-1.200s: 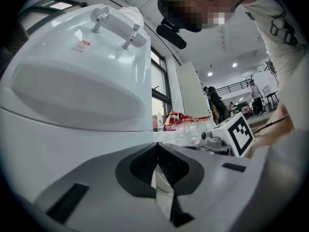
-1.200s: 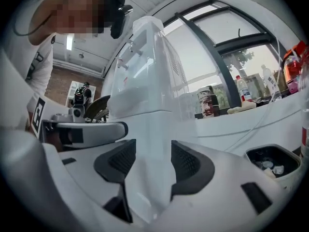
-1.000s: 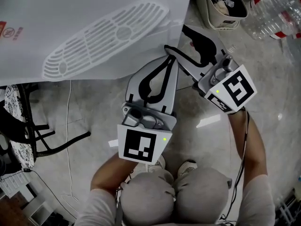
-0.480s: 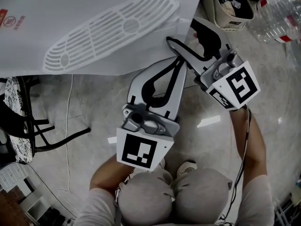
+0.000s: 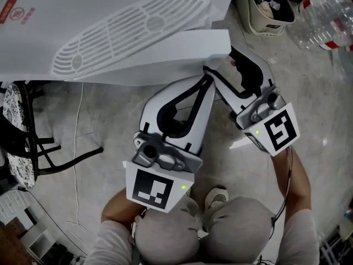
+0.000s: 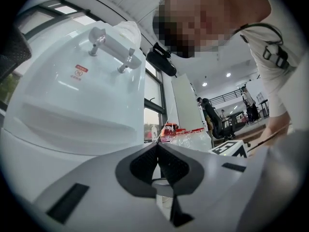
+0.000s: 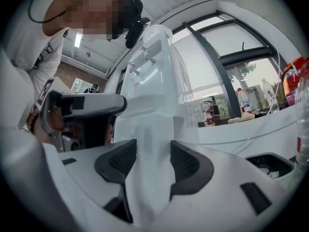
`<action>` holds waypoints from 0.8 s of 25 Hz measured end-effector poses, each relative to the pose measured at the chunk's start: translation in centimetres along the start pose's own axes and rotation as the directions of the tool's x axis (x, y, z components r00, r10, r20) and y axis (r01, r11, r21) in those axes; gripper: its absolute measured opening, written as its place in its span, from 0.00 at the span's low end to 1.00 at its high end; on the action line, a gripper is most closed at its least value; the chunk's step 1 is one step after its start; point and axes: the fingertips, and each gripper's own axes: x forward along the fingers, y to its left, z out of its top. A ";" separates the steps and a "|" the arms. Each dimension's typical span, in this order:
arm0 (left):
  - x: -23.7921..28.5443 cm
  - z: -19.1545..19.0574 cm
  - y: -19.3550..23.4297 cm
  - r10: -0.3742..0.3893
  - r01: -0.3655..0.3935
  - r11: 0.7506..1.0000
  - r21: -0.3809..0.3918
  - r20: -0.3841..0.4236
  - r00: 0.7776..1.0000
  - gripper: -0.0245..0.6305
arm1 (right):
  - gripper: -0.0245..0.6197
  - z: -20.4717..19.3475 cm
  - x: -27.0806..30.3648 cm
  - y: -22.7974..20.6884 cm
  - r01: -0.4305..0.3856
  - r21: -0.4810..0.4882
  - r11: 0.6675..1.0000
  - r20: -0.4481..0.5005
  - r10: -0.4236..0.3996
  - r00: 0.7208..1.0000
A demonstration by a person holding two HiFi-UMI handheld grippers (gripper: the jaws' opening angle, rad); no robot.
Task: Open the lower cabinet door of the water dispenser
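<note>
White plastic fills the gap of my right gripper (image 7: pixel 153 153). Its jaws have just been closing, and the free edge of the cabinet door (image 7: pixel 147 117) stands between them. Both ribbed pads appear to press on its faces, so I judge this a clenched hold on the door. I take it at the edge farthest from the hinge because a pull there swings the panel most easily. The gripper lies level, so its jaws straddle the upright edge.

In the head view the door reaches away from that gripper toward 9 o'clock. It shows as a slanted white band jutting from under the water dispenser (image 5: pixel 66 15). It stands ajar and, by my judgement, is not yet fully open.

My left gripper (image 6: pixel 158 149) is clenched on nothing, its pads meeting tip to tip. In the head view it lies just beside the right one, at about 7 o'clock of it. I cannot tell whether it touches the door; it is probably idle while the other pulls.

Farther out in the head view, a beige bin (image 5: pixel 265 7) stands at 1 o'clock and clear bottles (image 5: pixel 325 15) at 2 o'clock. A black chair frame (image 5: pixel 33 142) stands at 9 o'clock on the grey floor (image 5: pixel 110 120). All three are well apart from the door.
</note>
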 end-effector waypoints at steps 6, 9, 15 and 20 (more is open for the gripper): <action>-2.8 -0.6 -0.4 0.064 -0.063 0.998 0.017 -0.035 0.997 0.04 | 0.40 0.5 -2.7 3.5 0.007 -0.003 1.000 0.004 -0.007 1.000; -4.6 -0.8 0.2 0.096 -0.095 0.995 0.031 -0.047 0.994 0.04 | 0.39 0.6 -4.1 5.6 0.000 0.011 1.000 0.015 -0.001 1.000; -9.8 0.2 0.3 0.106 -0.099 0.991 0.087 -0.071 0.992 0.04 | 0.39 0.4 -6.1 10.2 -0.049 -0.011 0.999 0.005 0.049 0.999; -13.8 1.6 1.0 0.188 -0.177 0.979 0.099 -0.118 0.975 0.04 | 0.39 0.6 -6.8 13.2 -0.071 0.032 0.997 -0.003 0.071 0.997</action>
